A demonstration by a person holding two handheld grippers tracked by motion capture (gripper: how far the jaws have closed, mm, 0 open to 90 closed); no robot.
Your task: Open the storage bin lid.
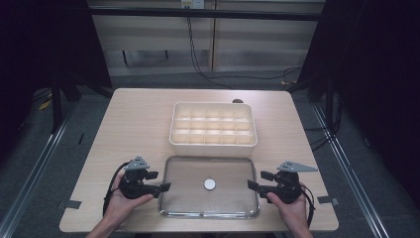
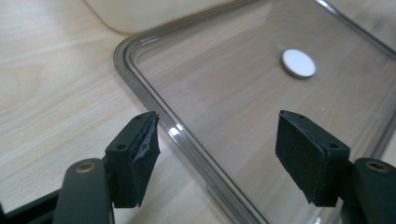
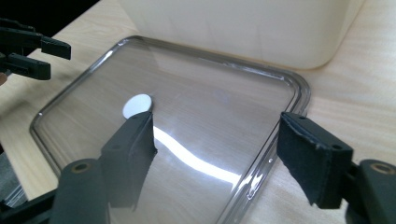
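Lid [image 1: 188, 198] lies between both open, seemingly untouching grippers [image 1: 165, 187] [image 1: 253, 185].

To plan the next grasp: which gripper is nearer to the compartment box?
Left, slightly. The left gripper sits below the compartment box's left corner; the right gripper sits below its right corner.

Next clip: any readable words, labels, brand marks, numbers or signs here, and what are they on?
None can be read.
Clear lid: no print; the white disc at its middle is blank.
Cream divided box: plain walls, no label.
Left gripper and right gripper: no markings visible on their black bodies or grey plates.
Wall socket at the back: too small to tell whether it bears any text.
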